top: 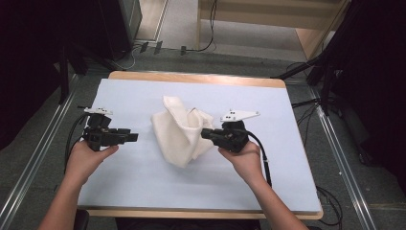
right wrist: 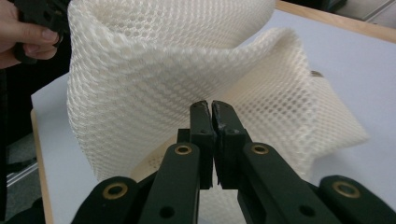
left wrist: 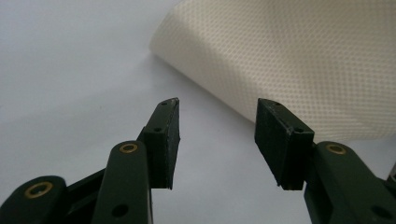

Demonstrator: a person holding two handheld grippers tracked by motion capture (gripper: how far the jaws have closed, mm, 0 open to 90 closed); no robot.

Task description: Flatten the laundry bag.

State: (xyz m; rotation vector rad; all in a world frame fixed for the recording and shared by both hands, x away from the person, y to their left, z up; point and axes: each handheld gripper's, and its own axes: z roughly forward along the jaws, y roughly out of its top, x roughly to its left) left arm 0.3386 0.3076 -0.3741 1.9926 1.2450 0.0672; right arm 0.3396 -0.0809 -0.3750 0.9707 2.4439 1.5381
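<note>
Nearest the person, the front of the bench (top: 143,187) is bare pale blue sheet, with both forearms coming in over its front edge. The work in hand looks like handling or folding a cream mesh cloth (top: 182,132), and it seems to be at an early or middle stage: 1 side of the cloth is gripped and raised, the other side is not yet taken, and no neat fold shows.

The right gripper (top: 207,133) sits at the cloth's right edge. In the right gripper view its fingers (right wrist: 201,122) are pressed together with almost no gap, and the mesh rises directly behind and around them; a thin layer of the cloth (right wrist: 177,74) appears to be pinched there, judging by how the fabric stands up from that point in the high view.

The left gripper (top: 135,137) is held level just left of the cloth, apart from it. In the left gripper view its fingers (left wrist: 164,140) stand wide with nothing between them, aimed at the cloth's rounded near edge (left wrist: 289,60), which lies a little ahead on the bench. Taking hold of that side is likely what remains, then spreading or folding.

The cloth sits around the middle of the bench. It is off-white, with an open honeycomb weave, soft and limp, bunched into a loose peaked heap: 1 flap stands up toward the far side, while the lower part droops toward the person. Beyond it the far bench surface is bare to its wooden edge (top: 196,78).
</note>
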